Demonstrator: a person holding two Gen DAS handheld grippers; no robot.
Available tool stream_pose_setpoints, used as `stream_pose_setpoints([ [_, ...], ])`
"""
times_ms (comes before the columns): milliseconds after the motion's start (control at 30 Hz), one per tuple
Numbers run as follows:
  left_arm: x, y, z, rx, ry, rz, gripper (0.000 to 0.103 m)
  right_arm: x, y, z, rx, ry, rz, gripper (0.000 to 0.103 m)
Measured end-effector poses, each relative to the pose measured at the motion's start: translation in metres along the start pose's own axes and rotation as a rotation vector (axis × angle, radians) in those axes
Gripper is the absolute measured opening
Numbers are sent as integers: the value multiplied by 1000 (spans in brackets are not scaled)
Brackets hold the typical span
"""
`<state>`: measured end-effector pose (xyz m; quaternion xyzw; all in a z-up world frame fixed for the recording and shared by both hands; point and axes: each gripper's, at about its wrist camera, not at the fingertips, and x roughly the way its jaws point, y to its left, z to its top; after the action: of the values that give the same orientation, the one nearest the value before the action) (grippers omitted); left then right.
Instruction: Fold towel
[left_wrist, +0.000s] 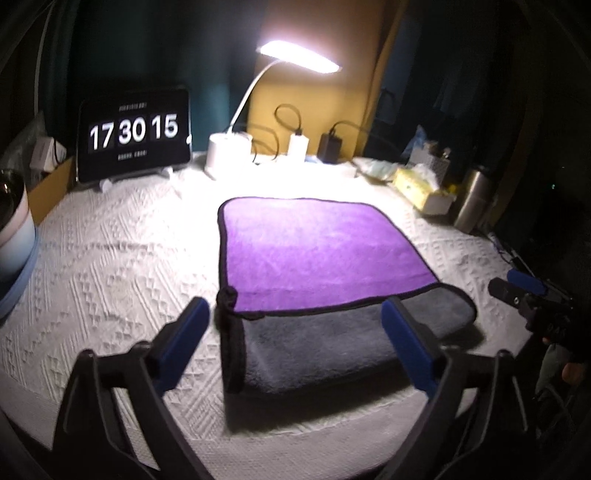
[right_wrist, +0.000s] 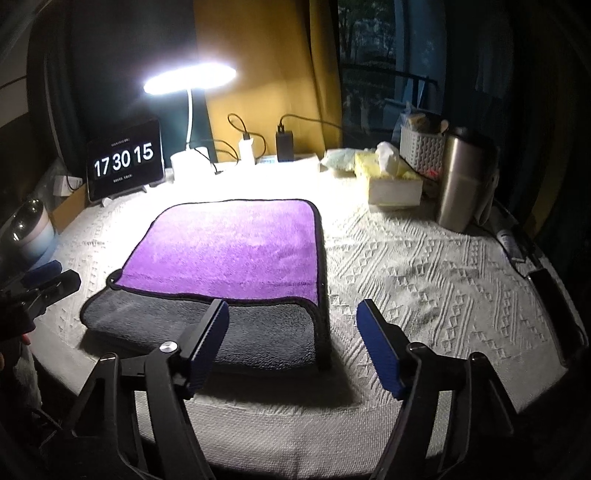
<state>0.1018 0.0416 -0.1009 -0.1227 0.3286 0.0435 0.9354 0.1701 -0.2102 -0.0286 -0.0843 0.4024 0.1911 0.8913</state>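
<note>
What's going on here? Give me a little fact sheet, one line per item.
Towel: purple-and-grey towel lies folded, purple layer over grey, grey strip showing at the near edge
Surface: white textured tablecloth
Left gripper: open, empty, above the towel's near left corner
Right gripper: open, empty, above the towel's near right corner
Light: desk lamp, switched on
Clock: reads 17 30 15
Nearby: steel flask, tissue box

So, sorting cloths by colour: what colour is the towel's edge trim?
Black, running round the purple and grey towel; clearest in the right wrist view.
</note>
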Motion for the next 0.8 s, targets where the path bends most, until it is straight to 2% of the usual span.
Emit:
stream_pose_setpoints([
  [167, 25, 9, -4, -26, 71, 21, 86, 18, -6, -1, 1, 42, 10, 70],
  [267, 35, 13, -7, -41, 108, 28, 76, 30, -8, -2, 5, 68, 17, 65],
  [367, 45, 18, -11, -61, 146, 33, 71, 41, -11, -5, 6, 94, 25, 59],
  [433, 49, 20, -12, -64, 157, 45, 70, 47, -12, -5, 4, 110, 27, 51],
  [500, 52, 21, -13, -67, 168, 52, 67, 52, -12, -6, 6, 120, 32, 49],
  [667, 58, 21, -16, -73, 193, 49, 51, 63, -15, -9, 7, 143, 39, 46],
  [800, 60, 19, -16, -65, 207, 64, 47, 69, -18, -12, 15, 157, 42, 46],
])
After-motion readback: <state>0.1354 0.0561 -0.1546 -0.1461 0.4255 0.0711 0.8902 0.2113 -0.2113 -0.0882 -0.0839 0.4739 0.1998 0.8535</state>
